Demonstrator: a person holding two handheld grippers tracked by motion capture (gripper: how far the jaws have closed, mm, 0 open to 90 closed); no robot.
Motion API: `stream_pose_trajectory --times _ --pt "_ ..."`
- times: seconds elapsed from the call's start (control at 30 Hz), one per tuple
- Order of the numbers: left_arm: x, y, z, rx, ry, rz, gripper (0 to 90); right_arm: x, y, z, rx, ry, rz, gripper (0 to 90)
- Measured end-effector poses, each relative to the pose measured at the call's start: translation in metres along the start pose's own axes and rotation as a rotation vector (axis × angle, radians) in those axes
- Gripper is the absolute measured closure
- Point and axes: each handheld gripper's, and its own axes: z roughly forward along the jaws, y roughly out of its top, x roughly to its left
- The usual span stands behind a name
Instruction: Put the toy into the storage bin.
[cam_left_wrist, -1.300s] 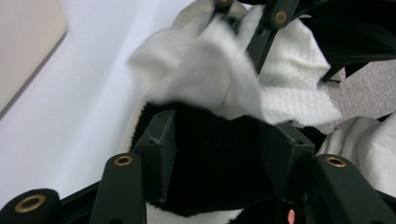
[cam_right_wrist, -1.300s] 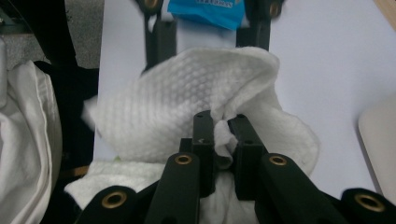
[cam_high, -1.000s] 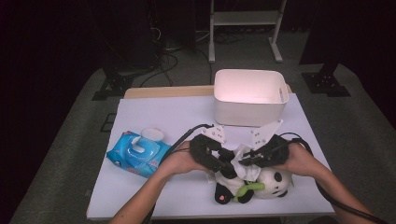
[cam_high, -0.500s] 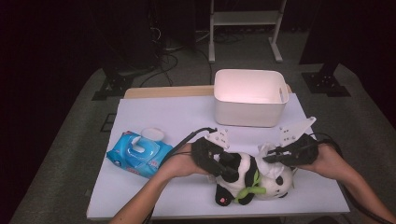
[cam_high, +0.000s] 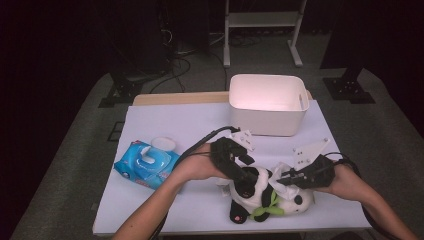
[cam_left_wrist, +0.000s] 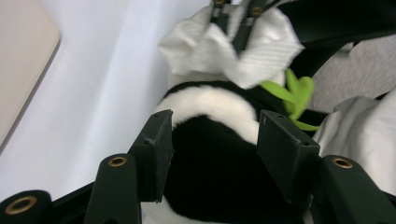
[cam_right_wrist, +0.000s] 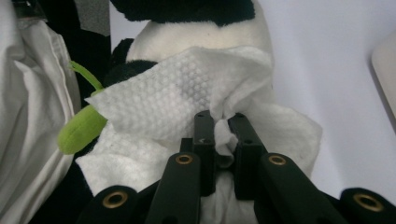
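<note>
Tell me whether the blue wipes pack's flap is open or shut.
Open. In the high view the wipes pack shows its white flap swung back off the top, with a wipe poking up from the opening.

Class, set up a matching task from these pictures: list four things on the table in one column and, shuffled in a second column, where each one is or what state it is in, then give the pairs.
Things:
1. white rectangular plastic bin
2. blue soft pack of wet wipes
3. black-and-white plush panda
4. white embossed wipe

Places or states:
A. pinched in the right gripper
B. at the table's far edge
C. lying between the left gripper's jaws
D. at the table's left, flap open

Pairs: 1-B, 2-D, 3-C, 4-A
</note>
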Motion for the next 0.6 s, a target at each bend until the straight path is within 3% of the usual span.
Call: stream_pose_trajectory --times 0.07,0.1,0.27,0.4,0.43,0.5,0.53,0.6 --pt "0.002 0.004 0.009 0.023 -0.012 0.000 43.9 0.003 0.000 0.000 -0.002 0.001 -0.011 82.3" --pt "0.004 0.005 0.020 0.066 -0.023 0.004 43.1 0.004 -0.001 0.000 -0.006 0.002 -0.010 82.3" --pt "0.009 0.003 0.036 0.089 -0.060 -0.013 37.2 0.005 -0.004 -0.001 -0.021 0.013 -0.015 82.3" --pt "0.018 0.002 0.055 0.119 -0.103 -0.067 29.8 0.004 -0.006 0.001 -0.032 0.022 -0.012 82.3" --pt "0.019 0.002 0.056 0.122 -0.108 -0.064 31.4 0.003 -0.006 0.001 -0.029 0.021 -0.006 82.3" --pt "0.020 0.003 0.056 0.122 -0.106 -0.051 43.1 0.000 -0.007 0.000 -0.037 0.014 -0.007 82.3" --pt "0.021 0.005 0.050 0.111 -0.078 -0.015 50.1 -0.002 -0.007 -0.002 -0.048 0.013 0.001 82.3" --pt "0.022 0.006 0.047 0.103 -0.067 -0.009 56.2 -0.006 -0.007 -0.005 -0.058 0.008 0.010 82.2"
